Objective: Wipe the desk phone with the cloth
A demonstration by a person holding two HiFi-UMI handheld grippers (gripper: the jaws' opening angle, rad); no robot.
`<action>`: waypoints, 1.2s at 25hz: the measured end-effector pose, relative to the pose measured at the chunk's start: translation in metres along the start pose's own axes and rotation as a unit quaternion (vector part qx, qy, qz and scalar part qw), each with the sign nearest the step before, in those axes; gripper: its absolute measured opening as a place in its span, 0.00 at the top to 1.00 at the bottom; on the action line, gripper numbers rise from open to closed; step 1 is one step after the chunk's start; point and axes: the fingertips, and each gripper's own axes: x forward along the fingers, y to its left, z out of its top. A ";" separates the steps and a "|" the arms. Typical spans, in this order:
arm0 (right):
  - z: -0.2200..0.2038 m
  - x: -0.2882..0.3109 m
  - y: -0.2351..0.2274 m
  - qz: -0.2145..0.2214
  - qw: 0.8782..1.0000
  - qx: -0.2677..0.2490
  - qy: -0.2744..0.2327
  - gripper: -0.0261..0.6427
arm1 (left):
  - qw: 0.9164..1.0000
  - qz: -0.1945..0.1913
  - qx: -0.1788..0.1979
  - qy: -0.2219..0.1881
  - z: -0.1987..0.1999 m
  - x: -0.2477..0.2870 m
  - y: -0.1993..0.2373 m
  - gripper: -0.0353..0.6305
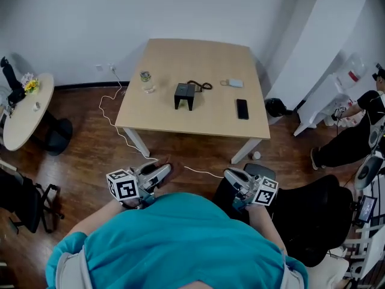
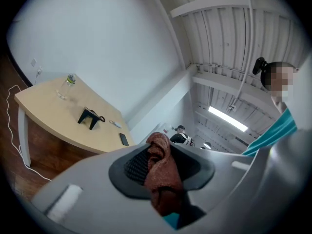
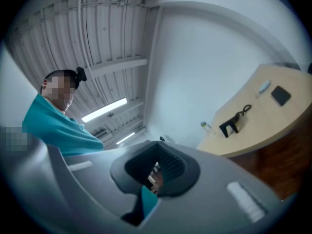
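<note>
Left tool point(image 1: 161, 171) clamps cloth point(image 2: 163, 177), well apart from apparent desk phone point(image 1: 184, 95).

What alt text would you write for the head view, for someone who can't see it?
Seen from above, a person in a teal top holds a left gripper and a right gripper close to the body, well short of a light wooden table. On it are a black desk phone, a clear bottle and a dark mobile phone.
</note>
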 end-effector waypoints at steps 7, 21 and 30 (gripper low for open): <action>-0.013 0.043 0.021 -0.049 0.997 -0.066 -0.003 0.96 | 0.999 0.015 0.021 -0.027 0.007 -0.060 0.004 0.76; -0.088 0.147 0.077 -0.082 0.991 -0.103 0.027 0.96 | 0.996 0.044 -0.016 -0.080 0.043 -0.162 0.052 0.76; -0.074 0.137 0.074 -0.104 0.989 -0.108 0.019 0.96 | 0.996 0.031 -0.024 -0.076 0.038 -0.152 0.050 0.76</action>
